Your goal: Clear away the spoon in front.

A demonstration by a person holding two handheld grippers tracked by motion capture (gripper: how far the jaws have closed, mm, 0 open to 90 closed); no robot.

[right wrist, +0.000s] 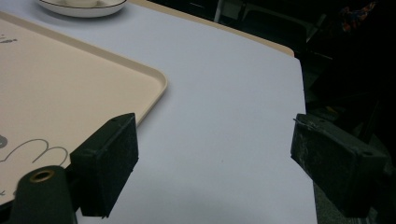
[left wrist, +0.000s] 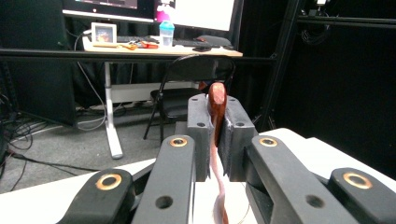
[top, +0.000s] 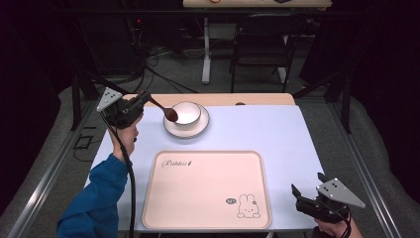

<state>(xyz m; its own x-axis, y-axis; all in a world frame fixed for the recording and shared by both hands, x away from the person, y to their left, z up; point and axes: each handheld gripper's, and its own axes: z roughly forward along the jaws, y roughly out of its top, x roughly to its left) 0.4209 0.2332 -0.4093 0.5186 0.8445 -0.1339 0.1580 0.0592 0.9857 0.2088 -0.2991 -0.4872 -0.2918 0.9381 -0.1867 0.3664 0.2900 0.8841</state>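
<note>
Right gripper sits at the surface's near right corner, jaws wide apart beside the tray. Left gripper has its jaws clamped on a spoon over the bowl near the far edge

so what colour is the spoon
Reddish-brown; the spoon shows best in the high view.

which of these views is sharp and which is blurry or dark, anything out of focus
High view: table evenly lit, surroundings dark, tray and bowl fairly sharp. Left gripper view: the spoon is sharp at the jaws but smeared and blurred near the bottom edge; background desk readable. Right gripper view: near jaws soft, the right side falls into darkness.
</note>
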